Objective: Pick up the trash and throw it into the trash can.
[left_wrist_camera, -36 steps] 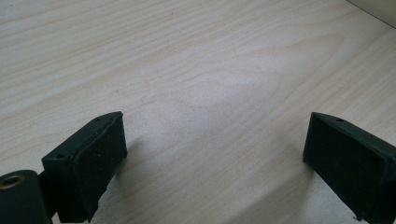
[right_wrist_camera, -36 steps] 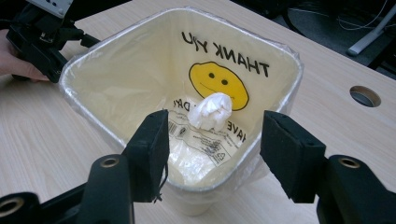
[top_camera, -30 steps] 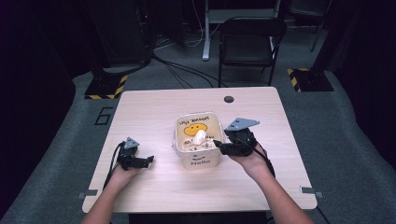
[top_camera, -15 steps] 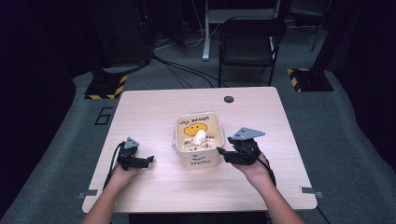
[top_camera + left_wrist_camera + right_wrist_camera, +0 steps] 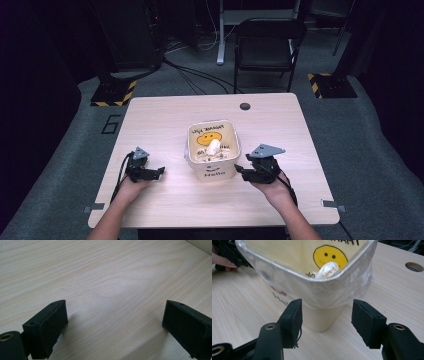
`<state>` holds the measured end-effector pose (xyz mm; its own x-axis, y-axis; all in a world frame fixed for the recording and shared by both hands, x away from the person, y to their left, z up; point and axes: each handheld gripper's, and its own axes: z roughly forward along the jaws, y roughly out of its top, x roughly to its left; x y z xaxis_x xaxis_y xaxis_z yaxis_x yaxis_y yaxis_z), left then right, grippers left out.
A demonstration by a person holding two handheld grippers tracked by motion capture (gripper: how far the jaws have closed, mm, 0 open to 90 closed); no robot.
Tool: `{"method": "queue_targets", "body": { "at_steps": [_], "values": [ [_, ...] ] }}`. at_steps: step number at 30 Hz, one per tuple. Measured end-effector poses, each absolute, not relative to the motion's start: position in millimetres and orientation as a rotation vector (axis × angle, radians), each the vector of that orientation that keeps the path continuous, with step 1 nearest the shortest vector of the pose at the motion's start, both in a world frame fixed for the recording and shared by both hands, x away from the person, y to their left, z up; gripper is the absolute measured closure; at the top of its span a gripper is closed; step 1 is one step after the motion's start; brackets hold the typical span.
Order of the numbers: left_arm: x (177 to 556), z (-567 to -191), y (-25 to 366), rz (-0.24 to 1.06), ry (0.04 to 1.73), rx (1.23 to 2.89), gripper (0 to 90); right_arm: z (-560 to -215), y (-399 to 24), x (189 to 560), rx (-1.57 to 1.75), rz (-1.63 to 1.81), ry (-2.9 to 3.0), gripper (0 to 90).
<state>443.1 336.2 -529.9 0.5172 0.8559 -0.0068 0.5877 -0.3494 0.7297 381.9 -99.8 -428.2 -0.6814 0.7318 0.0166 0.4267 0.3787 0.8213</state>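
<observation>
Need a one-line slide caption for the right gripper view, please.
Open right gripper faces a corner of the plastic-lined bin, crumpled tissue inside.

Bright tabletop, dark surroundings, soft shadows

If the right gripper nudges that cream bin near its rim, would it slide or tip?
Probably tip: the bin narrows toward its base and looks nearly empty, holding one crumpled tissue. Its plastic liner hangs loose over the rim, likely slippery.
</observation>
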Motion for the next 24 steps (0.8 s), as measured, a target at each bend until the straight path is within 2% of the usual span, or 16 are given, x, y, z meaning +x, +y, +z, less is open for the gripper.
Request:
{"method": "queue_targets", "body": {
  "at_steps": [24],
  "values": [
    [443,-530,336,0.499,1.175,2.068,6.0,-480,-123,382,1.075,1.081,2.312,39.5]
  ]
}}
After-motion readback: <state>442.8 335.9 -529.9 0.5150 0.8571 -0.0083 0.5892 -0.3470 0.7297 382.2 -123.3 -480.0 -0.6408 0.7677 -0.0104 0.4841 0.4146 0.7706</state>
